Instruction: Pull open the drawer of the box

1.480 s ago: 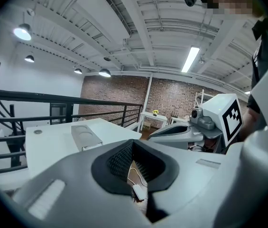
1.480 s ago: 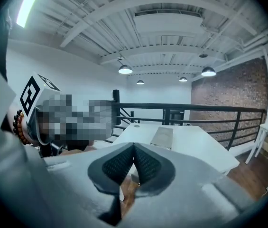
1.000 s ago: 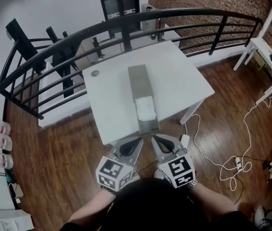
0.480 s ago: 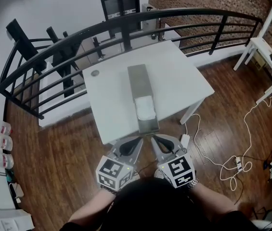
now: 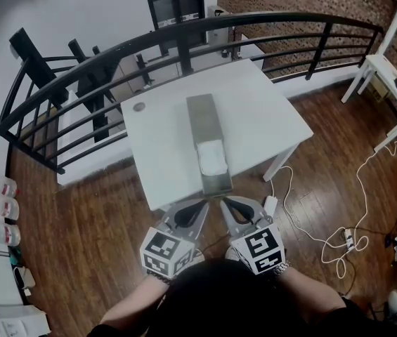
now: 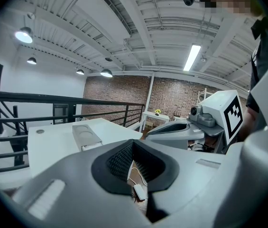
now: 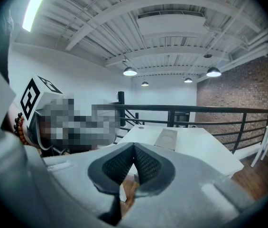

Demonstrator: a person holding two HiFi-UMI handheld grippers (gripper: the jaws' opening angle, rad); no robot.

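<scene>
A long grey box point(image 5: 204, 121) lies on the white table point(image 5: 268, 111), with its drawer point(image 5: 216, 180) slid out toward the near edge. Something white point(image 5: 211, 157) lies in the drawer. Both grippers hang just short of the table's near edge, apart from the drawer. My left gripper point(image 5: 199, 206) is shut with nothing in it, and so is my right gripper point(image 5: 226, 203). In the left gripper view the pads of the left gripper point(image 6: 133, 142) meet, and the box point(image 6: 86, 137) lies beyond at the left. In the right gripper view the right gripper point(image 7: 134, 146) is closed too, with the box point(image 7: 166, 139) ahead.
A black curved railing point(image 5: 184, 37) runs behind the table. A small round disc point(image 5: 138, 107) sits on the table's far left corner. White cables and a power strip point(image 5: 349, 241) lie on the wood floor at the right. A white side table point(image 5: 395, 90) stands far right.
</scene>
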